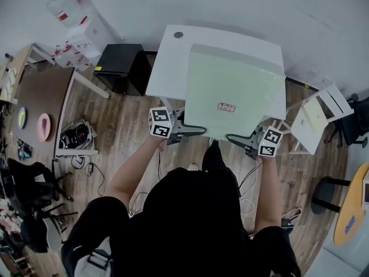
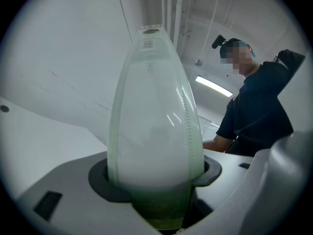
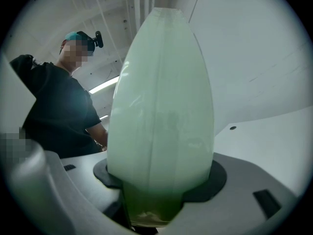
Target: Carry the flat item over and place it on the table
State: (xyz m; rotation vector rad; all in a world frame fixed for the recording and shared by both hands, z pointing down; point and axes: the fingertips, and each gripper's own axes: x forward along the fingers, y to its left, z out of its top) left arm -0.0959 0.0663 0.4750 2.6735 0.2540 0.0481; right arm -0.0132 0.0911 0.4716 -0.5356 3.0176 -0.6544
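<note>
I am holding the pale green flat panel (image 1: 233, 91) level over the white tabletop (image 1: 170, 62), with its near edge overhanging toward me. My left tongs (image 1: 195, 130) and right tongs (image 1: 235, 137) are clamping that edge at either side, keeping the wide sheet from tipping.

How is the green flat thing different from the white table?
The green board is pale green and a bit milky; the white table is plain white. The green board is gripped at its near edge by the left gripper and the right gripper; the white table stands on the floor. The green board has a small red-and-white label; the white table has a round grey cap. Both are flat and roughly rectangular.
</note>
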